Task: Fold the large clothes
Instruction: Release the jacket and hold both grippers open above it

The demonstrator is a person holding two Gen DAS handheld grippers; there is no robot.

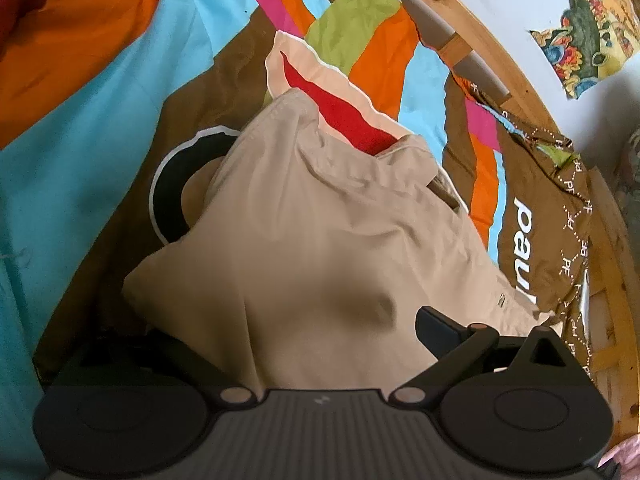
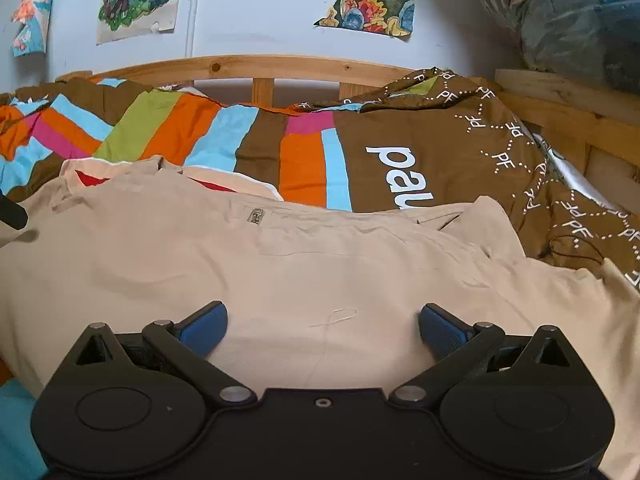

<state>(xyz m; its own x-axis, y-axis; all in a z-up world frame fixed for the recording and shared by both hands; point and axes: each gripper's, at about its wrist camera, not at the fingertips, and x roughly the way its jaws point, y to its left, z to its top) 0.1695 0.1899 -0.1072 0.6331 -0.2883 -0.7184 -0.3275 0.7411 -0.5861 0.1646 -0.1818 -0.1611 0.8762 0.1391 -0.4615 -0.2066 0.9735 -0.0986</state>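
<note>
Holding both tongs over the bed, we see the beige garment (image 2: 304, 264) spread across the striped duvet (image 2: 248, 136), near the wooden headboard (image 2: 256, 66). Our right gripper (image 2: 322, 330) stands wide open, blue pads just above the cloth, holding nothing. On our left gripper (image 1: 320, 340) fabric drapes over one finger, so we cannot tell its grip.

Soft, even daylight fills both fisheye views — colours bright, no glare. Straight lines bow hard toward the edges, corners vignette black. In the left wrist view the beige garment (image 1: 304, 216) blurs at lower centre, holding a dim shadow.
</note>
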